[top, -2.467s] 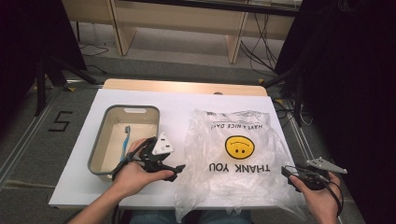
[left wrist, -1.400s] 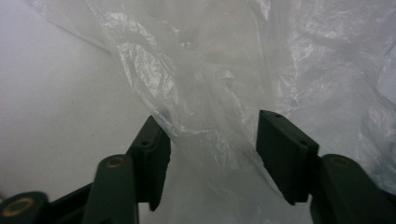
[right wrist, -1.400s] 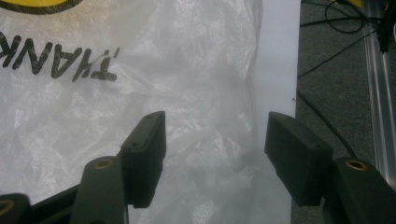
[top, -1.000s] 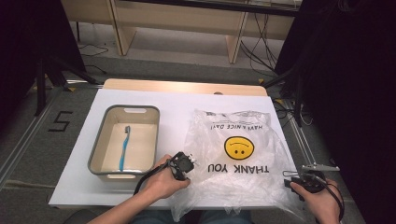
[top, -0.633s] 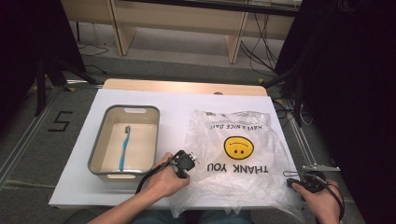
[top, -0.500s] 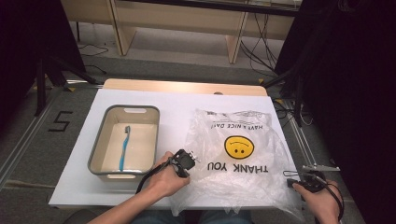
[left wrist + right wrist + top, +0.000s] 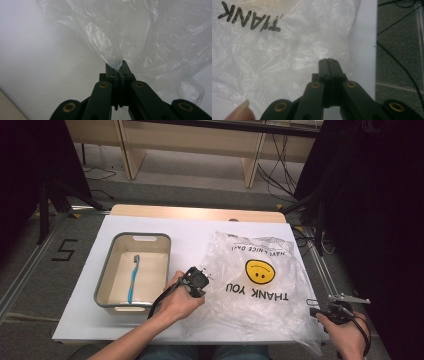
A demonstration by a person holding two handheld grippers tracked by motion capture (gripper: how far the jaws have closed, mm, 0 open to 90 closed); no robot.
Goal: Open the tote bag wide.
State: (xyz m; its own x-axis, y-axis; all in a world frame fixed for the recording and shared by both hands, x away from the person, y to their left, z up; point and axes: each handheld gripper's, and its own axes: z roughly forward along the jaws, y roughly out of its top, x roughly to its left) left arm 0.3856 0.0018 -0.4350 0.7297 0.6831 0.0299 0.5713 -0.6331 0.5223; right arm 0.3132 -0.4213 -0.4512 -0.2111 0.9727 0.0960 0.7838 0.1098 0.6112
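A clear plastic bag [image 7: 255, 292] printed with a yellow smiley and "THANK YOU" lies flat on the right half of the white table [image 7: 195, 232]. My left gripper [image 7: 202, 279] sits at the bag's left edge. In the left gripper view it [image 7: 117, 66] is shut on a pinched fold of the bag [image 7: 150, 37]. My right gripper [image 7: 315, 309] is at the bag's front right corner. Its jaws [image 7: 328, 60] are closed together over the bag [image 7: 274, 50], with no plastic seen between them.
A grey bin [image 7: 107, 270] stands on the left of the table and holds a blue toothbrush [image 7: 133, 277]. The table's right edge and the carpet with cables lie just past the right gripper. A fingertip [image 7: 242, 110] shows at the lower left of the right gripper view.
The left gripper moved from beside the bin to the bag's left edge and has stayed there. The right hand slid slightly toward the front right corner.
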